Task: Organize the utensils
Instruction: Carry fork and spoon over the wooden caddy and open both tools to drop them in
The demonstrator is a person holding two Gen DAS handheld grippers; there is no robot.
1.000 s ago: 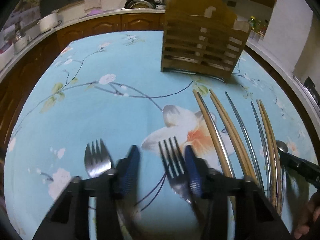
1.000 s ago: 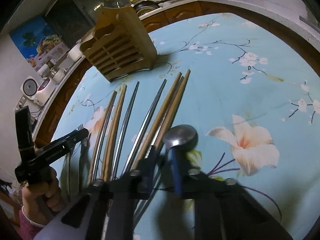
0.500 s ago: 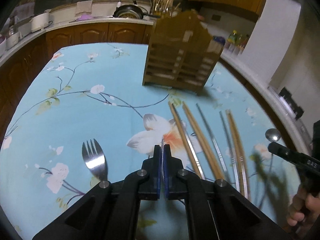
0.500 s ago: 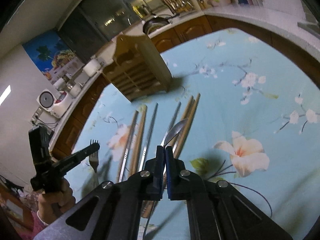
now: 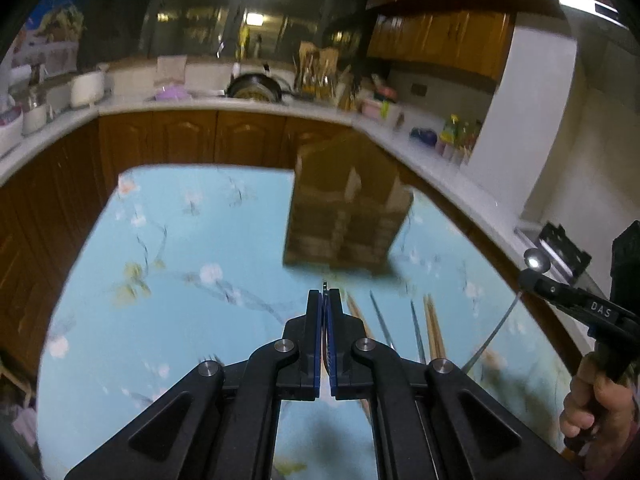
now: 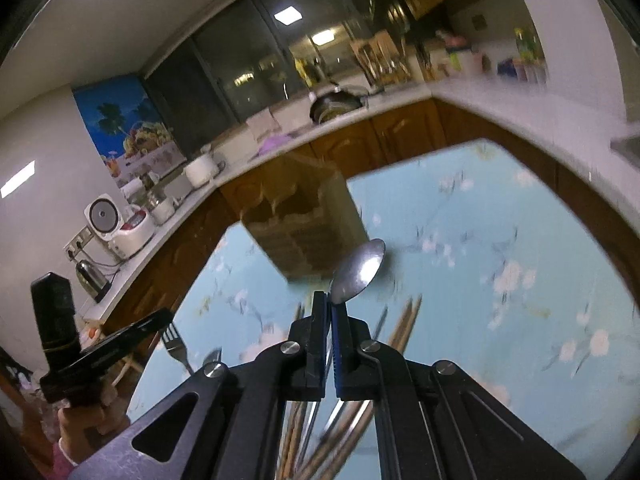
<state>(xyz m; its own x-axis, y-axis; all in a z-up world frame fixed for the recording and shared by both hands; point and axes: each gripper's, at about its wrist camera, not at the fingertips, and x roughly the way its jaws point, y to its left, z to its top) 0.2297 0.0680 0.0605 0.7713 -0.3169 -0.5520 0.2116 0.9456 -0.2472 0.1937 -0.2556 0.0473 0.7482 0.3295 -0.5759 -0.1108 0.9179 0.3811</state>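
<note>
Left wrist view: the left gripper point(image 5: 324, 300), its blue-padded jaws pressed together, clamps a fork point(image 5: 325, 286) edge-on, of which only a thin metal sliver shows above the fingertips; the gripper is held above the table's blue floral tablecloth point(image 5: 192, 264); beyond it stands the wooden slatted utensil holder point(image 5: 348, 216), blurred, near the far edge of the table; chopsticks point(image 5: 434, 328), wooden and metal, lie side by side on the cloth just right of the gripper, their tips toward the holder. At the right margin the right gripper point(image 5: 536, 276), held in the person's hand point(image 5: 592, 404), carries a spoon point(image 5: 536, 260) with its bowl upward and its handle slanting down and to the left.

Right wrist view: the right gripper point(image 6: 331, 300), jaws closed to a narrow slit, grips the spoon point(image 6: 360, 270) at the neck; the bowl projects up and to the right in front of the utensil holder point(image 6: 304, 224); the chopsticks point(image 6: 404, 328) lie on the tablecloth point(image 6: 500, 280) below and partly behind the gripper. At lower left the left gripper point(image 6: 160, 318), held in the other hand point(image 6: 88, 420), carries the fork point(image 6: 174, 338), tines upward; a second fork's head point(image 6: 212, 356) appears to lie on the cloth beside it, too blurred to confirm.

Background: kitchen counter point(image 5: 248, 106) with wooden cabinets point(image 5: 188, 140).
</note>
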